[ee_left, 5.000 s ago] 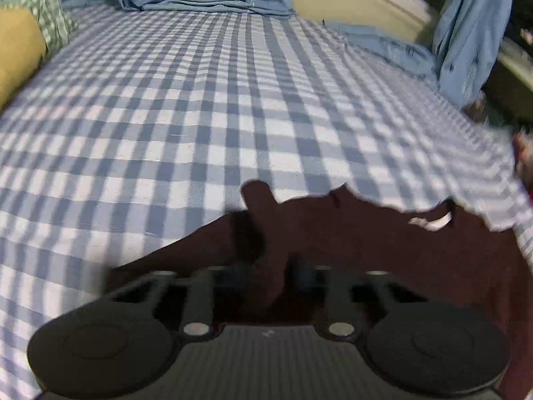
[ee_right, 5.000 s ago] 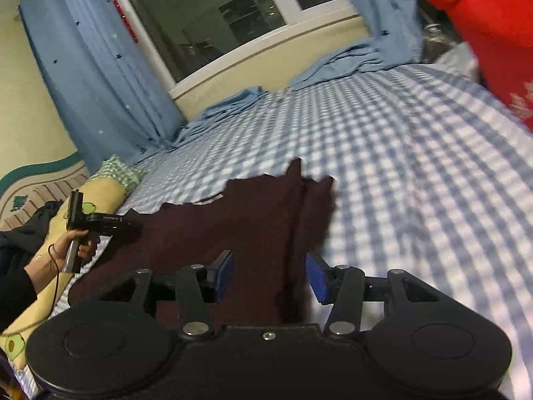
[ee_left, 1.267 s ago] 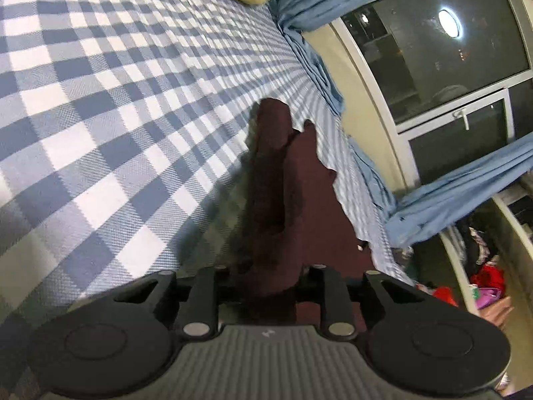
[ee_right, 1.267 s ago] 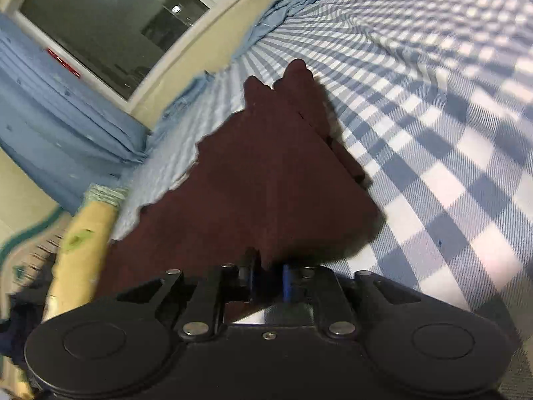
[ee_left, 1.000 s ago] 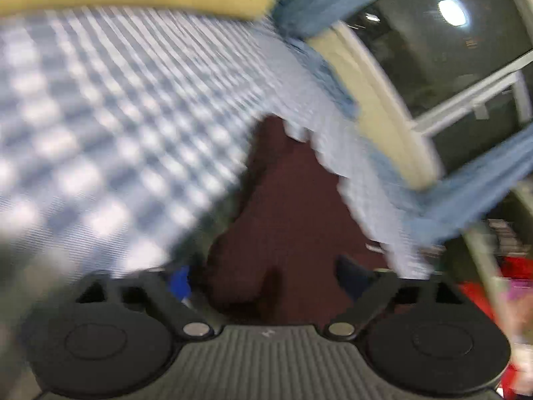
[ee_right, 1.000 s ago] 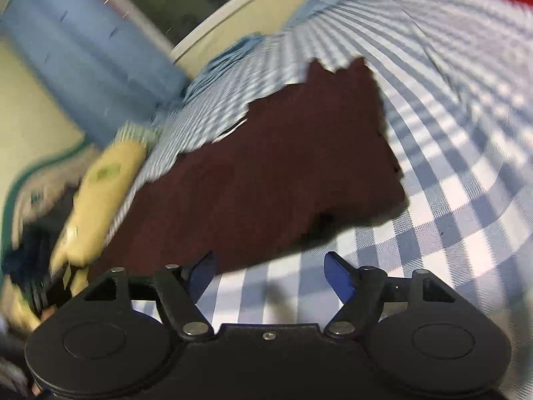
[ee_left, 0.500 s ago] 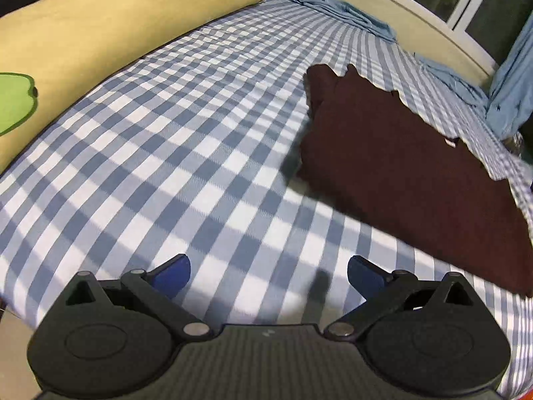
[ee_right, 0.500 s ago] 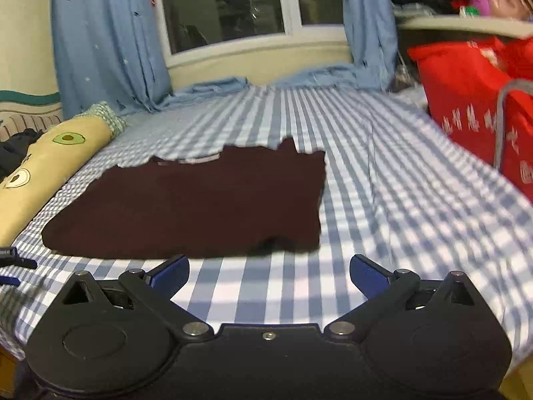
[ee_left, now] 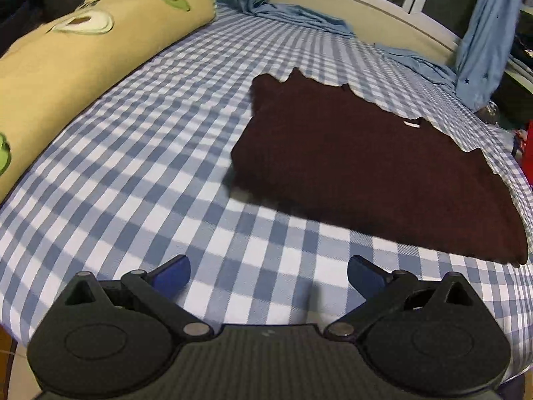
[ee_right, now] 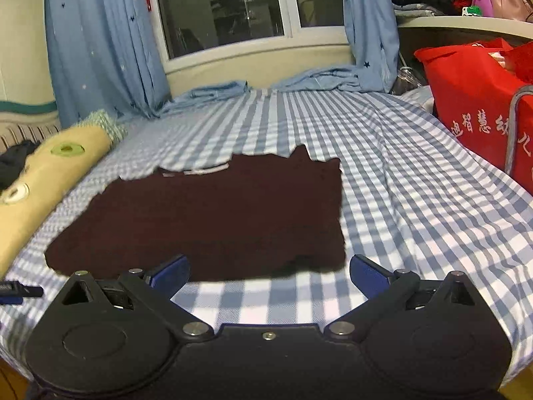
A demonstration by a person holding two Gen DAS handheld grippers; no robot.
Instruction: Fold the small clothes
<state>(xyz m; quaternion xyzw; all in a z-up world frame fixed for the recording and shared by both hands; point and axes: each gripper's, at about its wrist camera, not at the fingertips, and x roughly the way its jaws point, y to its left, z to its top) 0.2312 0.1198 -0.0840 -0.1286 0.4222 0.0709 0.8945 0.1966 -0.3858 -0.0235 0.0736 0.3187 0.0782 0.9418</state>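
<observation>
My left gripper [ee_left: 268, 275], a black two-finger tool with blue pads on its fingertips [ee_left: 173, 271], has its jaws spread wide, with nothing between them. The two black linkage arms angle outward from the ribbed body, and the pads sit far apart at equal height. It looks forward and slightly down.

My right gripper [ee_right: 269, 274], of the same black build with blue fingertips [ee_right: 366, 275], is spread just as wide and carries nothing. It is held level, pointing straight ahead. Its view catches a small dark tip of the left gripper at the far left edge.
</observation>
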